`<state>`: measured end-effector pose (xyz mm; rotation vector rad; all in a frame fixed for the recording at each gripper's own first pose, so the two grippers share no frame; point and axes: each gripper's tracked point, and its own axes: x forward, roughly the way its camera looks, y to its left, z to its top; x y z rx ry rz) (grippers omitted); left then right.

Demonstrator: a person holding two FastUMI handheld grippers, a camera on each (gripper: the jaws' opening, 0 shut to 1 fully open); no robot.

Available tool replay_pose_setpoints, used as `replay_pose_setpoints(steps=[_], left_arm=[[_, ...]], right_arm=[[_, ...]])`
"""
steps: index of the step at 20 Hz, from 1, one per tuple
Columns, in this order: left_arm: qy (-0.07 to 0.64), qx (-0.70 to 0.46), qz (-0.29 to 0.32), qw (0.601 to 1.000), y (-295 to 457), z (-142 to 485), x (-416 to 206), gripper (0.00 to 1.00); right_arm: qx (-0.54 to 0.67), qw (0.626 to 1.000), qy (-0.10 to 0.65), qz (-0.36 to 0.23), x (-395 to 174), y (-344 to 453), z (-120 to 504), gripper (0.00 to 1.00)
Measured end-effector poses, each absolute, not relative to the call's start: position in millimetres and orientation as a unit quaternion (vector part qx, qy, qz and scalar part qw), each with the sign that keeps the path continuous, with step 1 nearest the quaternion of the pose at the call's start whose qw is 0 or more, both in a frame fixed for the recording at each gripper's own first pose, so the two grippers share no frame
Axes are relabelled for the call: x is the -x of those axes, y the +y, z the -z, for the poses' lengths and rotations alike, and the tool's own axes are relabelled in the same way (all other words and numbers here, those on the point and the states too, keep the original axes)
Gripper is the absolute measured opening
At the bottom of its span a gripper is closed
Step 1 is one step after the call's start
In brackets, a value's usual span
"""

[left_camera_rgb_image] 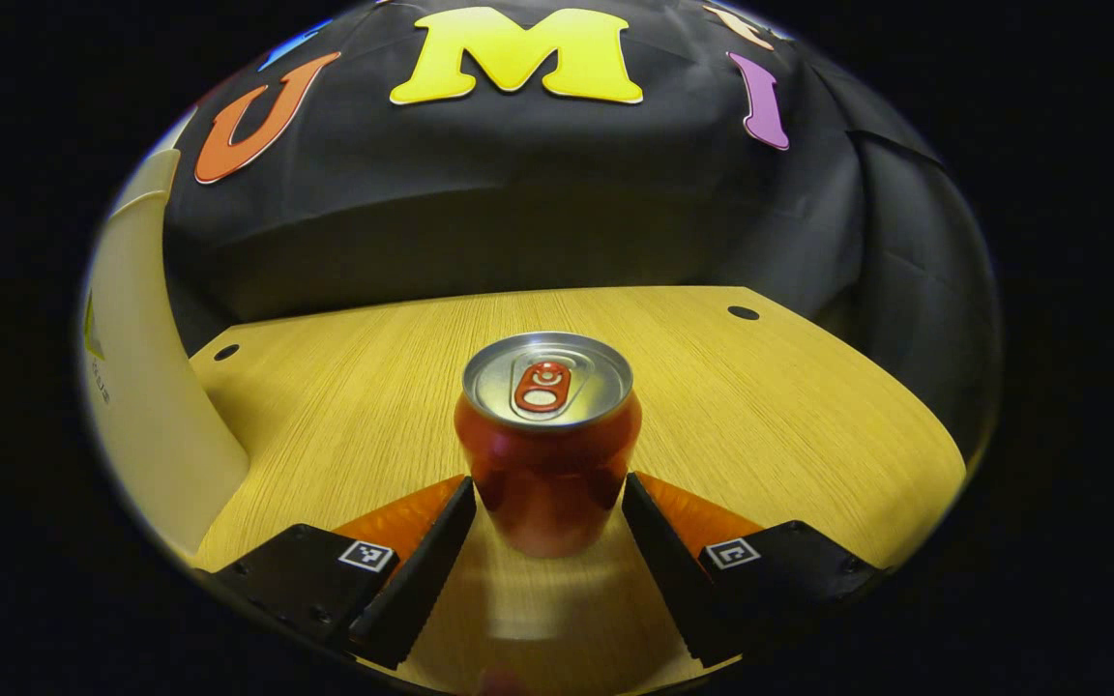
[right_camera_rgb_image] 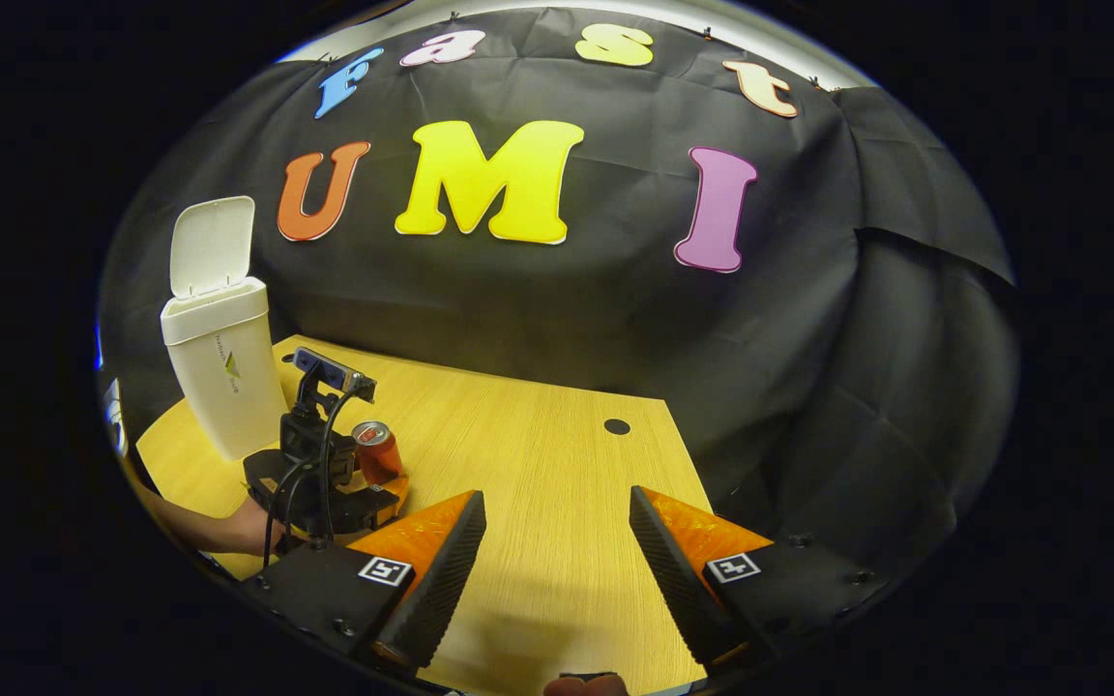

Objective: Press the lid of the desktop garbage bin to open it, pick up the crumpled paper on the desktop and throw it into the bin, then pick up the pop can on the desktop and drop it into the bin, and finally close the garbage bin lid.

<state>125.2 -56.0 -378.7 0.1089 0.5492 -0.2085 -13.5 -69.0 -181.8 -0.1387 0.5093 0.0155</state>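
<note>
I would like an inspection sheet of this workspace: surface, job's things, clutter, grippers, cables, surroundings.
Surface: wooden desktop with round holes.
Job's things: pop can upright between the left gripper fingers; contact cannot be told. Garbage bin at the desktop's corner, lid raised. Crumpled paper: nothing seen on the desktop.
Clutter: nothing seen.
Grippers: right gripper open, holding nothing, above the desktop.
Cables: black cable on the left gripper's mount.
Surroundings: black cloth wall.
</note>
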Motion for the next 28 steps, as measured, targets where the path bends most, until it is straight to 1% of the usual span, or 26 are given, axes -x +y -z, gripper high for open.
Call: replay_pose_setpoints(steps=[3,5,6,7,8,13,16,20,24,28], left_arm=[[0.27,-0.057,0.113,0.955,-60,378,-129,0.99],[0.271,-0.055,0.115,0.954,-59,378,-129,0.94],[0.274,-0.053,0.118,0.953,-60,378,-129,0.94],[0.277,-0.052,0.12,0.952,-60,378,-128,0.86],[0.28,-0.053,0.118,0.951,-59,375,-127,0.86],[0.238,-0.033,0.114,0.964,-61,307,-118,0.85],[0.219,-0.036,0.101,0.97,-55,264,-117,0.84],[0.183,-0.041,0.07,0.98,-33,204,-117,0.84],[0.139,-0.048,0.028,0.989,6,139,-127,0.84],[0.1,-0.056,-0.042,0.993,69,84,-135,0.84]], right_arm=[[0.065,0.965,0.252,-0.002,12,-71,181,0.94],[0.066,0.966,0.251,-0.003,14,-71,180,0.94],[0.066,0.966,0.25,-0.005,15,-71,179,0.94],[0.066,0.966,0.249,-0.006,17,-71,178,0.94],[0.066,0.966,0.249,-0.006,19,-71,177,0.94],[0.054,0.971,0.233,-0.012,22,-66,166,0.94],[0.05,0.975,0.215,-0.021,23,-62,152,0.94],[0.036,0.981,0.187,-0.025,18,-64,132,0.94],[0.028,0.988,0.152,-0.026,10,-60,110,0.94],[0.014,0.989,0.143,-0.039,4,-52,103,0.94]])
